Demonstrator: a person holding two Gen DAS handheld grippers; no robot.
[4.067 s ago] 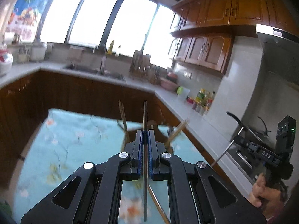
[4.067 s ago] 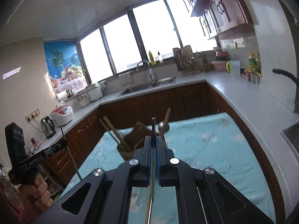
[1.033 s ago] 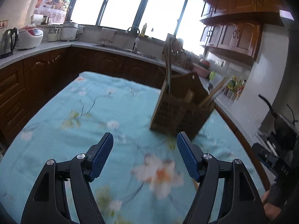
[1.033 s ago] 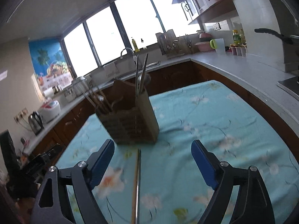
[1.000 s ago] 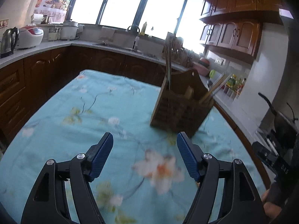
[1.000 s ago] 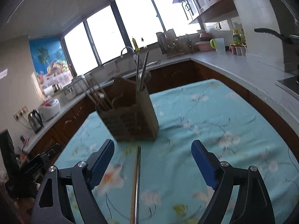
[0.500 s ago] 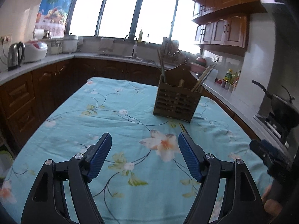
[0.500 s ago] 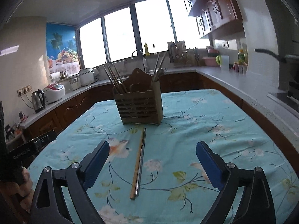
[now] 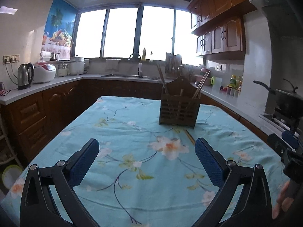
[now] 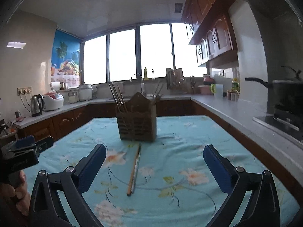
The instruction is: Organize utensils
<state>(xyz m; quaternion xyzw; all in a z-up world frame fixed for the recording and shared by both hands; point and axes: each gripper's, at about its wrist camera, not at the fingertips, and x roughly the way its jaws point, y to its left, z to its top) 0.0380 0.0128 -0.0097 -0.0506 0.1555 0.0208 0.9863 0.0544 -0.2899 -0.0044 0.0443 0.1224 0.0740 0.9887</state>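
A brown wooden utensil caddy (image 9: 179, 106) stands upright on the floral tablecloth, with chopsticks and a spoon sticking out; it also shows in the right wrist view (image 10: 137, 122). A pair of chopsticks (image 10: 134, 168) lies flat on the cloth in front of the caddy; only their end (image 9: 190, 136) shows in the left wrist view. My left gripper (image 9: 146, 162) is open and empty, low over the near cloth. My right gripper (image 10: 155, 167) is open and empty, with the loose chopsticks between its fingers' lines, further ahead.
The turquoise tablecloth (image 9: 132, 128) covers the table. Kitchen counters with a kettle (image 9: 24, 75), a rice cooker and a sink ring the room. A wok (image 9: 284, 99) sits on the stove at right. The other gripper (image 10: 20, 155) shows at the left edge.
Both grippers have pulled back from the caddy and levelled out, so the caddy looks smaller and farther. Four seconds ago each was shut on a chopstick; both are now open and empty.
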